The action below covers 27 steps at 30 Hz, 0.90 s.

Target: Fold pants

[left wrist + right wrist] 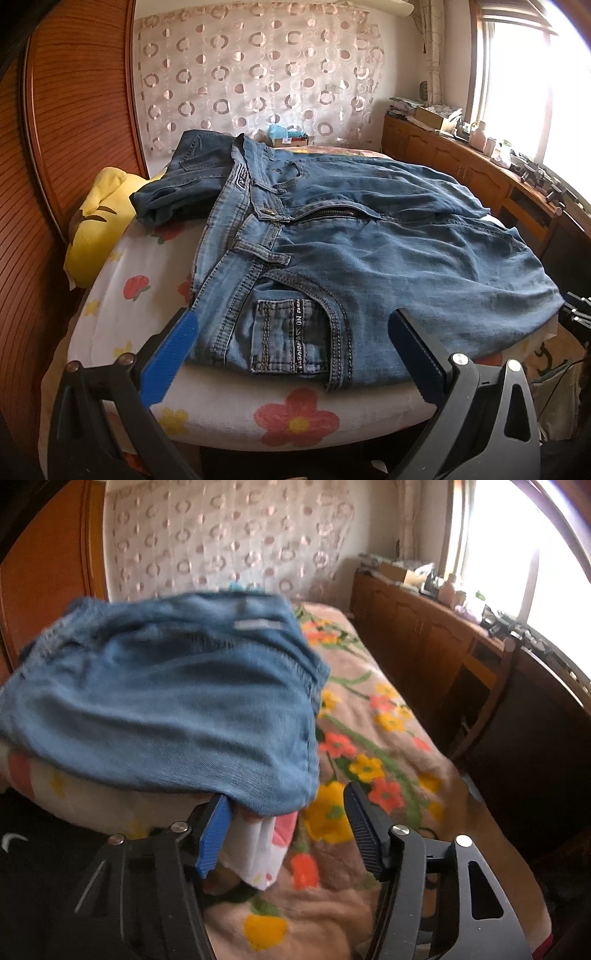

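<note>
- Jeans point(369, 236) lie spread, front side up, on a raised pad with a white flower-print cover point(295, 413); waistband to the left, fly zipper open, coin pocket nearest the left camera. Flat surface gives a clean base for creasing.
- Second, darker folded denim piece point(181, 184) sits beyond the waistband, touching the jeans' far-left edge; looks parked out of the working area, my guess a finished pair.
- Yellow plush pillow point(99, 218) wedged between the pad and the wooden headboard point(74, 110); not in play.
- Left hand-held gripper point(291, 354): jaws wide apart, straddling the near edge at the pocket, nothing pinched. Reads as lined up for a grab at the waistband end, not yet committed.
- Right hand-held gripper point(288, 830): jaws apart, no pad pressing on cloth. Blue pad point(214, 834) sits just under the drooping corner of the denim, against the pad's white cover edge point(258, 849); black pad stands clear over the floral blanket point(369, 738). Right view is blurred, so contact is hard to confirm.
- Likely intent: both grippers take the near edge at two spread points so the fabric lifts evenly and folds over without skewing.
- Risk: right jaw may catch the white cover along with the denim.
</note>
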{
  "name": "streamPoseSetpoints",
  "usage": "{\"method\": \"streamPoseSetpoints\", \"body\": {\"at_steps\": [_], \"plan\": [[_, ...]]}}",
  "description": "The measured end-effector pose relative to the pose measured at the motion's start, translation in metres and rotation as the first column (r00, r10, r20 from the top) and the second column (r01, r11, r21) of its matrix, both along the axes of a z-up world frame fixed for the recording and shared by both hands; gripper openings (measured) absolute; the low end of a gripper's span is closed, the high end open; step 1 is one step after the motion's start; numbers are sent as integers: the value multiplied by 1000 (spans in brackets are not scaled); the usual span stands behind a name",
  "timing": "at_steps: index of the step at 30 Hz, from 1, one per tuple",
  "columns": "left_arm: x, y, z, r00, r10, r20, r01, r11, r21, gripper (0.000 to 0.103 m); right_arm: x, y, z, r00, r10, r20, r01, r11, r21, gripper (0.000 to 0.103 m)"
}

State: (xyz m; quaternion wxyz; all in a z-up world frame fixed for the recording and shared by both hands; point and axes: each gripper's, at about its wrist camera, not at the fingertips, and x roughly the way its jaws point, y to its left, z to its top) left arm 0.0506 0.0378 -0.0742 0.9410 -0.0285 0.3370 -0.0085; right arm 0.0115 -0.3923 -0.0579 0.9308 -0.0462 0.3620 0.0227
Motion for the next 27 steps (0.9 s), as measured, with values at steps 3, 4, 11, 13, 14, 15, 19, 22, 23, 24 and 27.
{"method": "streamPoseSetpoints", "body": {"at_steps": [3, 4, 11, 13, 14, 15, 19, 22, 23, 24, 27], "plan": [[0, 0, -1, 1000, 1, -1, -1, 1000, -2, 103, 1, 2, 6, 1000, 11, 18, -11, 1000, -6, 54], [0, 1, -2, 1000, 3, -1, -3, 1000, -4, 103, 2, 3, 5, 1000, 11, 17, -11, 1000, -6, 51], [2, 10, -7, 999, 33, -12, -33, 999, -10, 103, -3, 14, 16, 996, 42, 82, -41, 999, -4, 10], [3, 15, -8, 999, 44, -15, -44, 999, -30, 103, -3, 16, 23, 993, 59, 101, -59, 998, -5, 6], [4, 19, -9, 999, 47, -18, -48, 998, -45, 103, -1, 18, 25, 993, 64, 103, -64, 998, -6, 4], [5, 22, -10, 999, 50, -21, -51, 997, -52, 103, 0, 18, 27, 992, 66, 109, -66, 998, -4, 4], [9, 38, -12, 996, 77, -39, -80, 995, -57, 103, 7, 20, 33, 990, 72, 122, -72, 997, -4, 4], [10, 54, -14, 994, 99, -46, -102, 992, -75, 103, 11, 24, 34, 989, 77, 123, -77, 997, -6, 4], [10, 59, -15, 994, 104, -45, -107, 991, -82, 103, 12, 25, 34, 989, 79, 122, -79, 997, -7, 4], [11, 64, -16, 993, 106, -44, -110, 990, -87, 103, 13, 26, 33, 989, 81, 121, -81, 997, -6, 4], [13, 75, -20, 990, 130, -47, -134, 988, -82, 103, 15, 29, 32, 989, 87, 122, -87, 996, -2, 4]]}}
